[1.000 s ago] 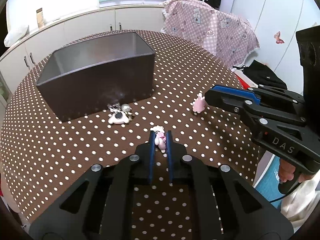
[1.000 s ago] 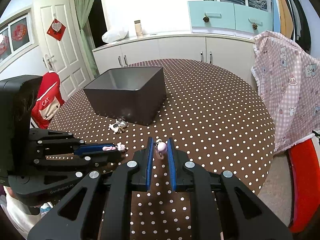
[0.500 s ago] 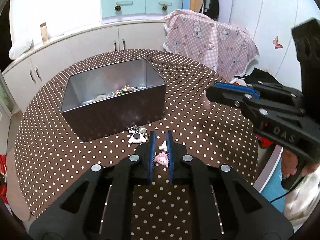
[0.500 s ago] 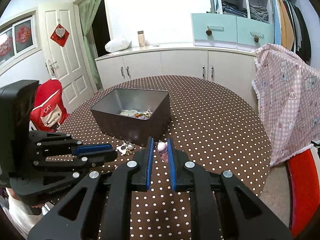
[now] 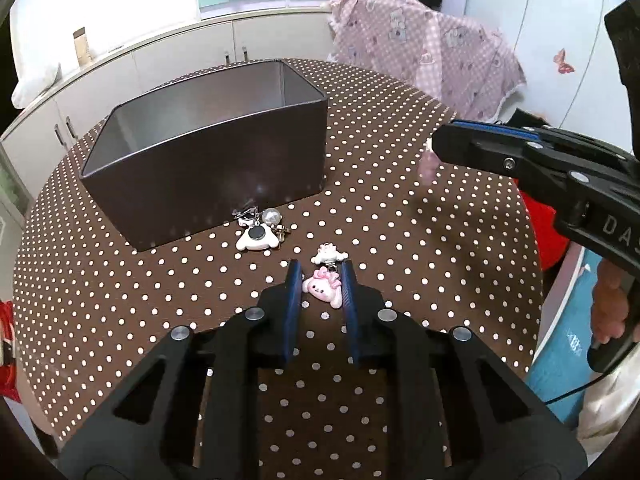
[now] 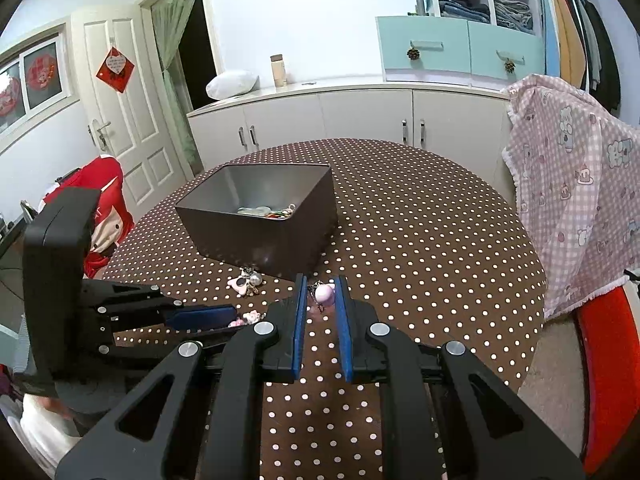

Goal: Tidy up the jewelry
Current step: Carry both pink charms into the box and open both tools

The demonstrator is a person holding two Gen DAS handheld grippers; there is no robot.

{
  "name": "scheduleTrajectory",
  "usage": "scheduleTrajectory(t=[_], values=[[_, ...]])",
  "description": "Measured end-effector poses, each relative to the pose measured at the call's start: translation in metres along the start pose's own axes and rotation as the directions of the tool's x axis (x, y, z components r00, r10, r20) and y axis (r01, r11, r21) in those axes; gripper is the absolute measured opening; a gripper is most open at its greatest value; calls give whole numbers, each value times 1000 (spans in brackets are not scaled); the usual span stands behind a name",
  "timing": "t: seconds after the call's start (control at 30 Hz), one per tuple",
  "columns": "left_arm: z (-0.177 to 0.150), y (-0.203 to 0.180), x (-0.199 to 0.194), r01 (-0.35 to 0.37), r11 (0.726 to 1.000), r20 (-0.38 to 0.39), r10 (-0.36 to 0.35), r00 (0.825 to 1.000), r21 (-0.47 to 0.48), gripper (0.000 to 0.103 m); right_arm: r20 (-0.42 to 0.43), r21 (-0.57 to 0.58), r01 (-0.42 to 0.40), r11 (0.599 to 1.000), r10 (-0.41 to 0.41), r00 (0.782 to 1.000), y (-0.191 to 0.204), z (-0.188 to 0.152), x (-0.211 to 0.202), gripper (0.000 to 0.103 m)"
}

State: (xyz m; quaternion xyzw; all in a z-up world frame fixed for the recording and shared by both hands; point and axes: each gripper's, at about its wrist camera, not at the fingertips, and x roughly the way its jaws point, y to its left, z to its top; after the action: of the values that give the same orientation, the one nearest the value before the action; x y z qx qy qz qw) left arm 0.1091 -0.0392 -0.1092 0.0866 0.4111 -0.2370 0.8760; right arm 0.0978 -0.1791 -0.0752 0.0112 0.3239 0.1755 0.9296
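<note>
Polka-dot table, box contents hidden, pink charm partly hidden.

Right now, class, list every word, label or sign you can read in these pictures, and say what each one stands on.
"DA": raised letters on the right gripper body, cut off at the picture's edge.
Red diamond door hanging: characters too small to read.
Red garment on the chair: print not legible.
Nothing else carries readable text.

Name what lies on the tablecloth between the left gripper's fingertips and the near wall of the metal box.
In the left wrist view, a white charm cluster lies on the tablecloth between the left gripper and the metal box, close against the box wall.
</note>
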Motion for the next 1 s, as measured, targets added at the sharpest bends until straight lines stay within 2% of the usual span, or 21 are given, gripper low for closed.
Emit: scheduleTrajectory(t=[0.37,0.53,0.83,1.0], values=[[3,14,-14,-9,999,34,10,999,-35,16,12,3,0,1000,0,1000,0,0,-3,12],[2,16,-32,-10,999,80,13,997,-40,16,12,0,1,1000,-1,1000,1,2,-3,12],[30,31,-60,-42,998,182,51,982,-54,16,67,-46,-13,999,16,998,14,27,-9,12],[46,41,-66,-61,996,214,73,974,-64,16,104,-61,-33,998,39,994,22,46,-8,12]])
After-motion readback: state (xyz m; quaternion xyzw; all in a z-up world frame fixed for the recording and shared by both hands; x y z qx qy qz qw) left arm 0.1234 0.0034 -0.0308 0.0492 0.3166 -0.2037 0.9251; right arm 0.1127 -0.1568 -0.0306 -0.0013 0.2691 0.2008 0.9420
